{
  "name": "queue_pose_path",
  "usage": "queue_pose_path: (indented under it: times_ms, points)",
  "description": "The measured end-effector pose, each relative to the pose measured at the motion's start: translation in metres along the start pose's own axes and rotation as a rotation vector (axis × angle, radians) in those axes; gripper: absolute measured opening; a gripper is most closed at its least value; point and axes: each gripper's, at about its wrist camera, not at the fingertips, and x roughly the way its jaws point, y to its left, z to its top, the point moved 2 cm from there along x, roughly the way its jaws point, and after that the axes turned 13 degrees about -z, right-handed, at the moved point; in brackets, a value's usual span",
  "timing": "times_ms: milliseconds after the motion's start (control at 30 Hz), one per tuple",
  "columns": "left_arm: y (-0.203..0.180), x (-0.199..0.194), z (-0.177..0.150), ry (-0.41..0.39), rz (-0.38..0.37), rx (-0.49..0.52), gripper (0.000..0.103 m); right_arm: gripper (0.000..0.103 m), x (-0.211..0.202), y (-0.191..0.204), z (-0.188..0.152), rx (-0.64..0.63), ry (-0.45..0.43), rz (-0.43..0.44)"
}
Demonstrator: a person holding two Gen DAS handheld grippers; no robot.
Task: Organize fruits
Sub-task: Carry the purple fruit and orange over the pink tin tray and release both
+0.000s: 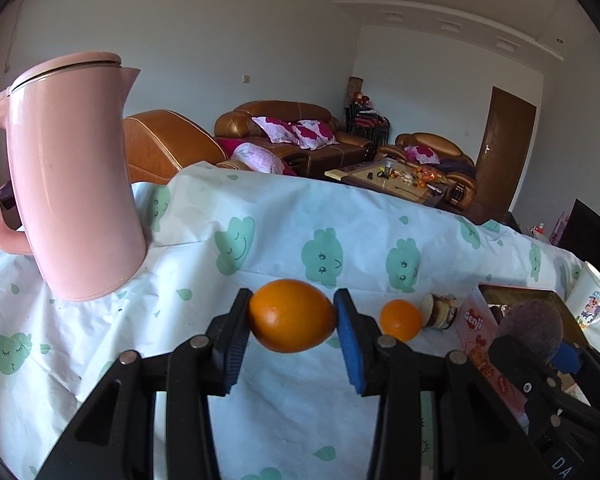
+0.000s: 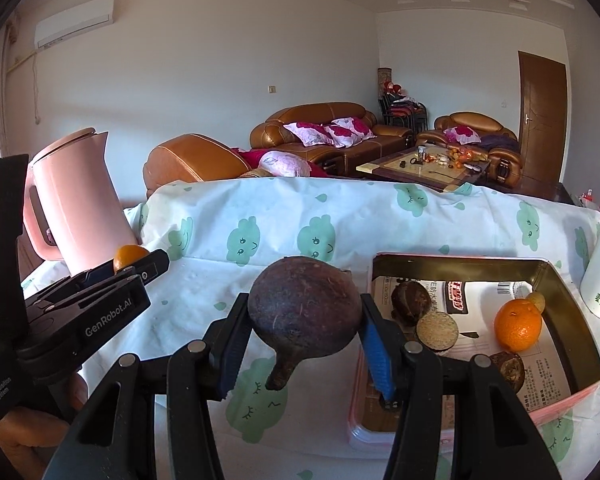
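Left tool [image 1: 293, 322] clenched on orange [image 1: 292, 315], held above surface [image 1: 260, 248]; orange's long axis lies across, tips against pads. Right tool [image 2: 304, 334] clenched on brown fruit [image 2: 304, 316], stem end pointing down toward camera, just left of tin [image 2: 572, 312]. Tin open-topped, holds second orange [image 2: 518, 325] and several brown fruits. Kettle [image 1: 72, 176] stands far left. Third orange [image 1: 400, 320] on surface just beside tin's left wall; open cloth between kettle and tin.

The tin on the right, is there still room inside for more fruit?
Yes. The tin has a bare paper patch between the brown fruits at its left and the orange at its right. Its near right corner is crowded. The cloth beyond is bare.
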Motion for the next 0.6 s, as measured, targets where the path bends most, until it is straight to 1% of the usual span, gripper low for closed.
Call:
queue_pose_path:
  times_ms: [200, 333, 600]
  points:
    - [-0.027, -0.005, -0.01, 0.0, -0.037, 0.024, 0.043, 0.054, -0.003, -0.015, -0.003, 0.003, 0.004, -0.014]
    - [-0.049, -0.007, -0.014, -0.003, -0.063, 0.047, 0.043, 0.054, -0.008, -0.025, -0.002, 0.002, -0.011, -0.02]
    - [-0.086, -0.004, -0.019, 0.005, -0.108, 0.084, 0.043, 0.054, -0.009, -0.061, -0.002, 0.024, -0.009, -0.048]
